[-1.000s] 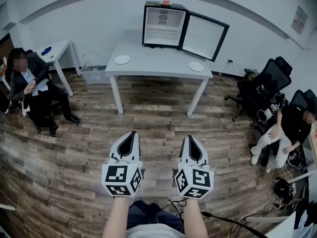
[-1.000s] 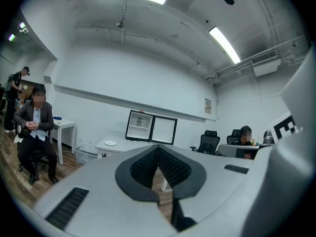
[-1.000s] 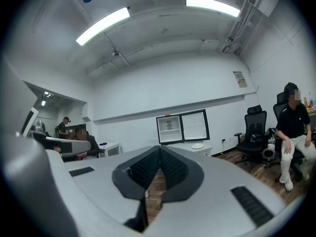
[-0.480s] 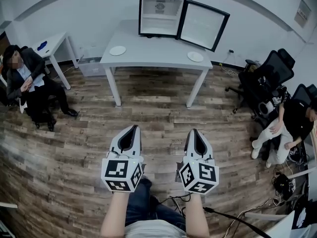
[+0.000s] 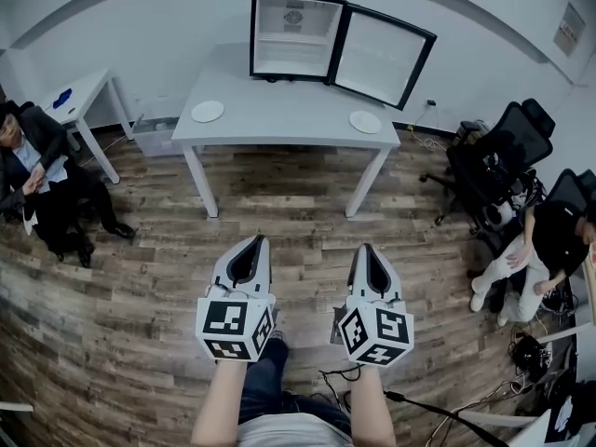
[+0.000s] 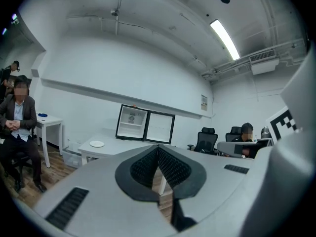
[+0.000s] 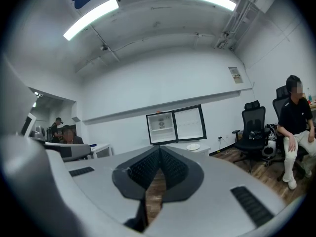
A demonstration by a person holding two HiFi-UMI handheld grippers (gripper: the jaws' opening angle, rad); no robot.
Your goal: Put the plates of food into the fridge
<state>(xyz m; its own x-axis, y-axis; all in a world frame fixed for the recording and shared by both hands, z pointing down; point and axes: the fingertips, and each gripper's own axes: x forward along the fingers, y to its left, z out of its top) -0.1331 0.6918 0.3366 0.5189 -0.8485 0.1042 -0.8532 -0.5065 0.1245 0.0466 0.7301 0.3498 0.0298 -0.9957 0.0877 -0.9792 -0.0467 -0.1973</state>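
From the head view, a small fridge (image 5: 291, 31) stands at the back edge of a grey table (image 5: 279, 128). Its door (image 5: 382, 56) is swung open to the right. The left plate (image 5: 207, 111) lies near the table's left edge. The right plate (image 5: 365, 121) lies near the right edge. They are too small to tell what is on them. The left gripper (image 5: 253, 243) and the right gripper (image 5: 366, 250) hang side by side over the wood floor (image 5: 140, 277), well apart from the table.

In the left gripper view, its two jaws are pressed together with nothing between them. The fridge and the left plate show far behind.

In the right gripper view, its jaws are pressed together too, and hold nothing. The fridge and the right plate show behind.
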